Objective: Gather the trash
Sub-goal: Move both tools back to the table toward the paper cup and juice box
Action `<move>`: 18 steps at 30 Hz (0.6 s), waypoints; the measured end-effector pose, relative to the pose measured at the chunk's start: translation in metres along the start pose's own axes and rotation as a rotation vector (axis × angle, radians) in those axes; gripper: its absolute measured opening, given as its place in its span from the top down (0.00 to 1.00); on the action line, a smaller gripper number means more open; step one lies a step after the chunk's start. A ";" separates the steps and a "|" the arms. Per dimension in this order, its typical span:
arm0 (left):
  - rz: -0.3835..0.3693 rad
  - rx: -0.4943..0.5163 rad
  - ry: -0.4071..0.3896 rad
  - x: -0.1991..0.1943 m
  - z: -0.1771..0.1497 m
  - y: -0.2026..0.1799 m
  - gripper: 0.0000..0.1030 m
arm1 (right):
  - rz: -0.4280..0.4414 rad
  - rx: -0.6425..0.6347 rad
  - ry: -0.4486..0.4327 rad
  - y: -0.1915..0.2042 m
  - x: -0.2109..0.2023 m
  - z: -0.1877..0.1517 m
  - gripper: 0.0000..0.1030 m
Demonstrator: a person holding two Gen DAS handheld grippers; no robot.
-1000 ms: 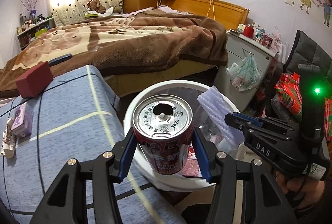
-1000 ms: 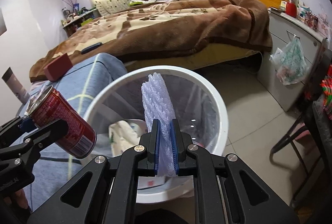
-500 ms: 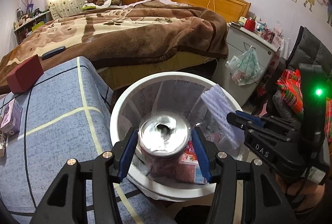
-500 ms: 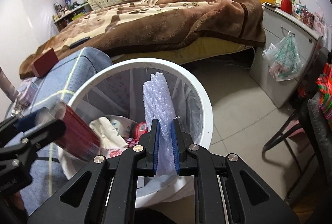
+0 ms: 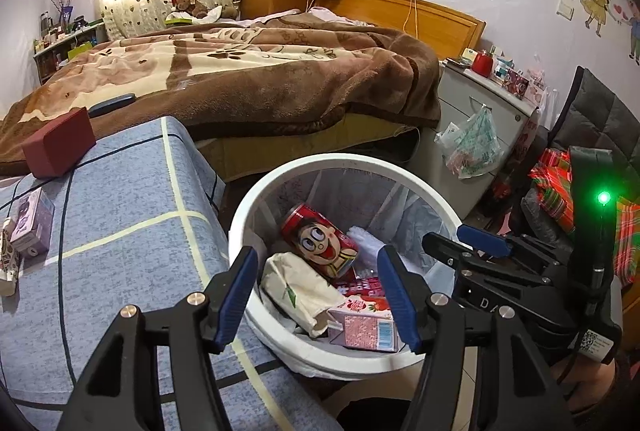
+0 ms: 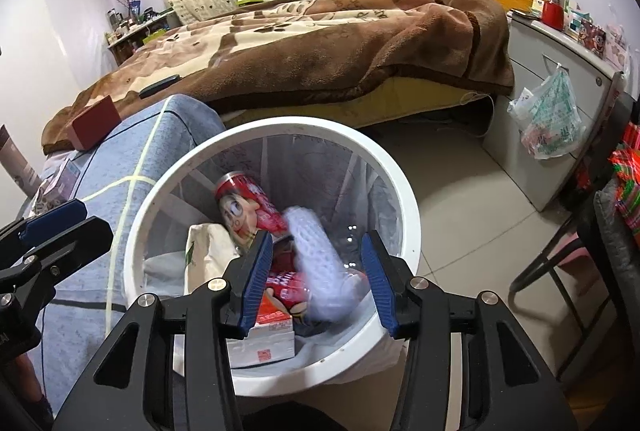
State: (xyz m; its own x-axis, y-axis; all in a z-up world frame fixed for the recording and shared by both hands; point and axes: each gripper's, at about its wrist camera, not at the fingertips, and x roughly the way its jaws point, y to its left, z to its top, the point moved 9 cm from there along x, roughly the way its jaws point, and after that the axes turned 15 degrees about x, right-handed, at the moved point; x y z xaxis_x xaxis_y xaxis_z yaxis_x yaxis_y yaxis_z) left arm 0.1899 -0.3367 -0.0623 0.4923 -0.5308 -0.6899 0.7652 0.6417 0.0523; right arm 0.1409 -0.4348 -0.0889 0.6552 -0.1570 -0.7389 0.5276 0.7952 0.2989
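A white round bin (image 5: 344,161) (image 6: 280,123) stands on the floor below both grippers. In it lies a red can (image 5: 320,245) (image 6: 244,207) with a cartoon face, on its side among a cream paper bag (image 5: 300,283) and a pink carton (image 5: 364,327). My left gripper (image 5: 316,259) hangs over the bin with its jaws opening and nothing between them. My right gripper (image 6: 318,239) is also opening. A roll of bubble wrap (image 6: 320,263), blurred, drops free between its pads into the bin.
A blue-grey cloth-covered surface (image 5: 120,211) touches the bin's left side and carries a red box (image 5: 58,143) and a small purple carton (image 5: 34,221). Behind is a bed with a brown blanket (image 5: 240,79). A grey cabinet (image 6: 560,79) with a hanging plastic bag and a chair (image 6: 560,263) stand right.
The left gripper let go of the red can, which fell into the bin. The right gripper opened from its hold on the bubble wrap, which now falls.
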 end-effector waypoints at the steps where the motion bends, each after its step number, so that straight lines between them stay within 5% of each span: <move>1: 0.000 0.001 -0.001 -0.001 -0.001 0.000 0.37 | 0.003 0.001 -0.004 0.001 -0.001 0.000 0.53; 18: 0.069 -0.050 -0.020 -0.031 -0.019 0.035 0.37 | 0.048 -0.019 -0.024 0.031 -0.010 -0.007 0.53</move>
State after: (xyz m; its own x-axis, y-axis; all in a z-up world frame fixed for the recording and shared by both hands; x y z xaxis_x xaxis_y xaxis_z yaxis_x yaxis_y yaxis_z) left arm 0.1936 -0.2869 -0.0529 0.5518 -0.4947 -0.6714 0.7078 0.7036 0.0633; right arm 0.1468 -0.4047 -0.0765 0.6920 -0.1323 -0.7097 0.4852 0.8131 0.3216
